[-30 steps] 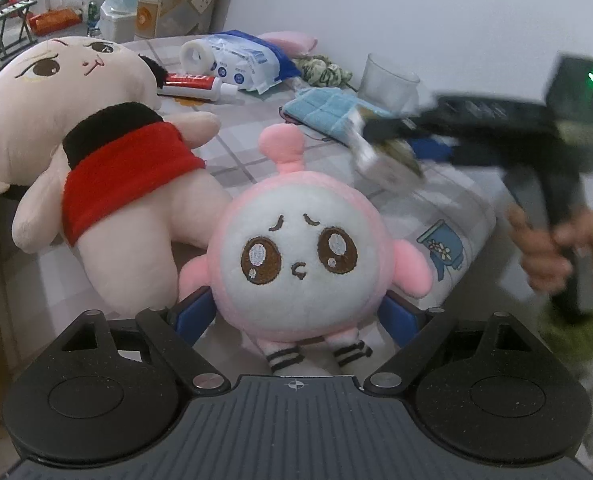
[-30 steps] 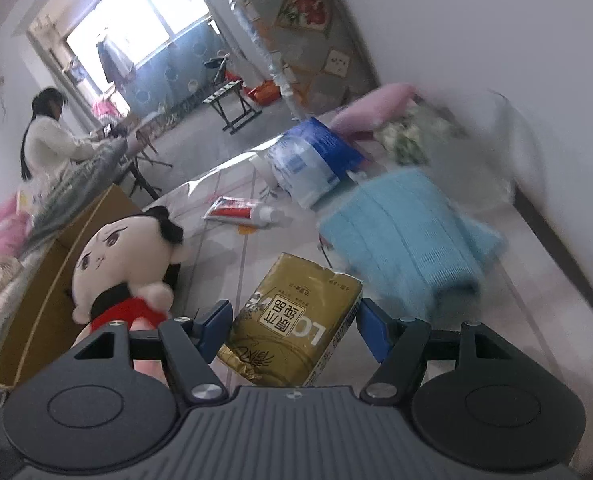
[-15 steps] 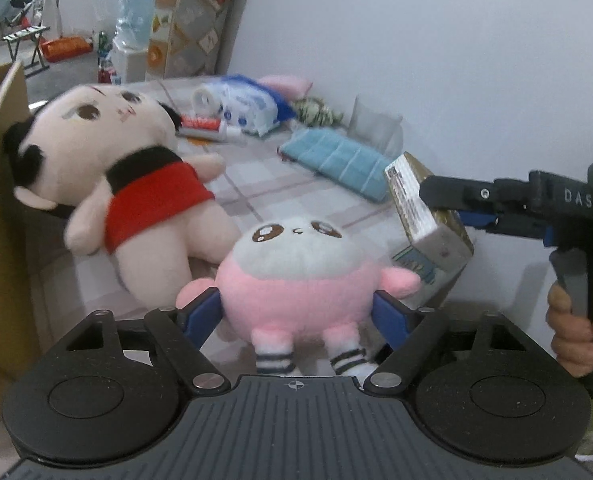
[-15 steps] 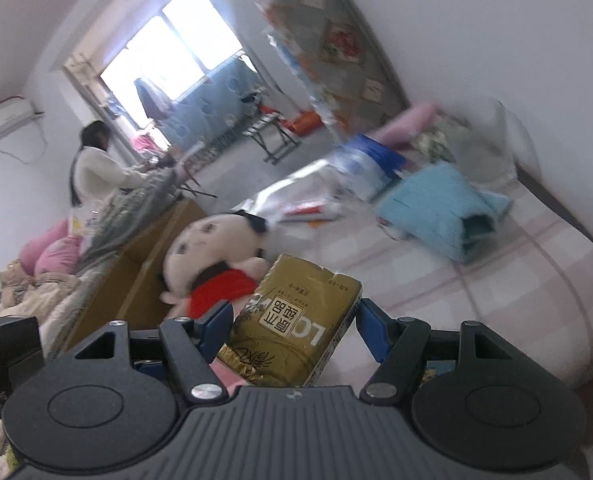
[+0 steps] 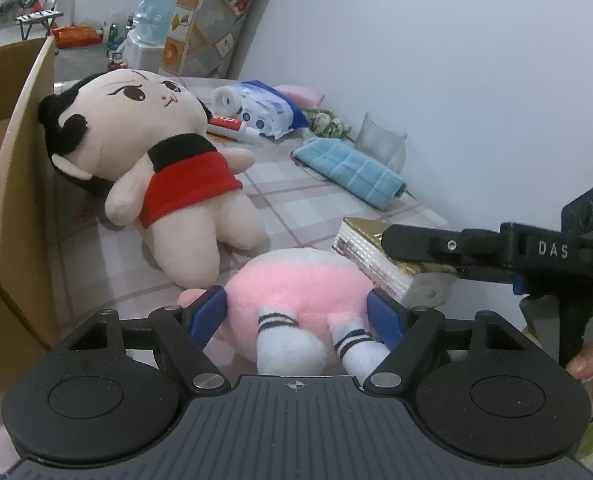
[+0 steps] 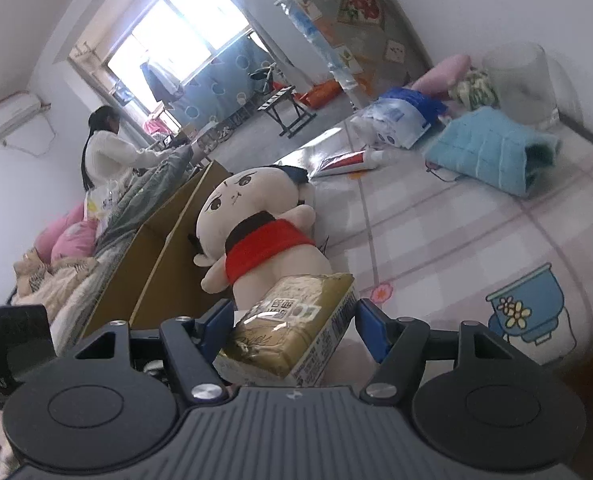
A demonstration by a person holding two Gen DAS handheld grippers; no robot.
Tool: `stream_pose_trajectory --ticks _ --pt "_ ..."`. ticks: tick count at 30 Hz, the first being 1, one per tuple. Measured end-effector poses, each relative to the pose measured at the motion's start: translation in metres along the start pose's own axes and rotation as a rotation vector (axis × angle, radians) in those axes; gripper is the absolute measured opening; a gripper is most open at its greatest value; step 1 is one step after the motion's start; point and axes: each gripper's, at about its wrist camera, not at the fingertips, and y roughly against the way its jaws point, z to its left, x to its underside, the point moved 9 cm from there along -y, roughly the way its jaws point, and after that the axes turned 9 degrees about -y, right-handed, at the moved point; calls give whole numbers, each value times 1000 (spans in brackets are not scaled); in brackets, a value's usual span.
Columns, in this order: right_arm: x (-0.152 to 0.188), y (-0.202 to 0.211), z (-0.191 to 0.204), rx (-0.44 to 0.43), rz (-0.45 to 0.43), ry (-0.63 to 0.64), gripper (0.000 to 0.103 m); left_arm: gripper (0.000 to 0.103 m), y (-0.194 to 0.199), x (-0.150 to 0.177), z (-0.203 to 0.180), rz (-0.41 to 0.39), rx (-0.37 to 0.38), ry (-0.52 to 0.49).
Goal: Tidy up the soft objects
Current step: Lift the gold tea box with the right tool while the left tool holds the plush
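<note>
Your left gripper (image 5: 296, 312) has its blue fingers (image 5: 206, 312) clamped on either side of the pink plush (image 5: 300, 288), and you've got it feet-first toward the camera, the two striped socks pointing back at you and its round body pointing away toward the doll (image 5: 164, 168). Your right gripper (image 6: 294, 328) is squeezing the gold tissue pack (image 6: 296, 328) between its fingers (image 6: 370, 330), the pack's long axis running forward along them and tilted up to the right, printed face on top. From the left wrist view that same pack (image 5: 384, 264) sits just beside the pink plush, on its right, under the black finger of your right gripper (image 5: 452, 256), and I can't tell whether the two touch. The doll lies on its back on the checked sheet (image 5: 296, 200), head against the cardboard box (image 5: 12, 184) wall, legs pointing toward the pink plush, long axis running diagonally from the box to your left gripper. Beyond the doll, well apart, a folded blue towel (image 5: 348, 168) lies near the wall, with a clear cup (image 5: 380, 140) just behind it, a toothpaste tube (image 5: 232, 126) and a blue-and-white bag (image 5: 260, 108) farther back. The pink plush is held off the sheet, in front of the doll's legs.
</note>
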Motion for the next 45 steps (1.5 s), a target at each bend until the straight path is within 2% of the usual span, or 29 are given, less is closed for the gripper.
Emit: stream_pose_trajectory --ticks 7,17,25,31,38,45 --pt "8 1 -5 -34 28 -60 47 79 7 9 -3 17 8 -33" --pt "31 3 2 -88 53 -121 47 81 17 34 -1 69 37 -23" --pt "46 -3 3 -84 75 -144 47 86 18 43 -2 89 57 -27" --pt "57 -17 -2 -99 113 -199 46 92 13 41 -4 91 64 -37" --pt "58 -23 -1 -124 119 -216 46 96 10 42 -3 90 81 -43" --pt "57 -27 1 -149 118 -220 46 95 9 41 -3 63 83 -58"
